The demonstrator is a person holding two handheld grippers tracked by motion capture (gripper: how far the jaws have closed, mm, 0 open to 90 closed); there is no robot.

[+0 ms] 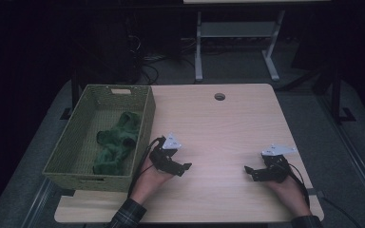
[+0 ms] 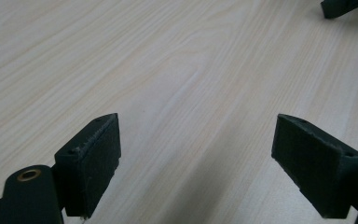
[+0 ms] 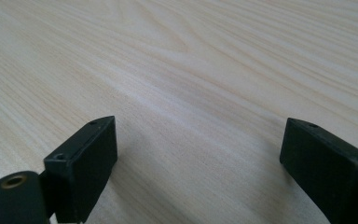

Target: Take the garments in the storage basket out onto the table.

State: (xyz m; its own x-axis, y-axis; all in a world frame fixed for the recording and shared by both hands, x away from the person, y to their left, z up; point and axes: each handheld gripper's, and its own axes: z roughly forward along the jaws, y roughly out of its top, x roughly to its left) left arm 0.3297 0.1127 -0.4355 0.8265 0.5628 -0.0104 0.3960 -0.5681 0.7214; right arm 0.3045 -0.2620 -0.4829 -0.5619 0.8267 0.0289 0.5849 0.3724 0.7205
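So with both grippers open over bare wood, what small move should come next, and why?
Probably the left gripper should swing toward the green cloth in the woven basket. Both it and the right gripper are open and hold nothing, with bare table between their fingers. The cloth is the one loose thing near them, and it lies on the left gripper's side.

A pale wood-grain counter (image 1: pixel 228 128) is taking up the middle of the high view, its grain running in long streaks. A small round hole (image 1: pixel 219 96) is sitting near its far edge. Beyond it, a white metal frame (image 1: pixel 198 47) is standing on the grey floor (image 1: pixel 247 66), its two legs well apart. Dark cables (image 1: pixel 147 66) are trailing over the floor to the left of that frame, beside a dark, hard-to-read cabinet (image 1: pixel 109 47).
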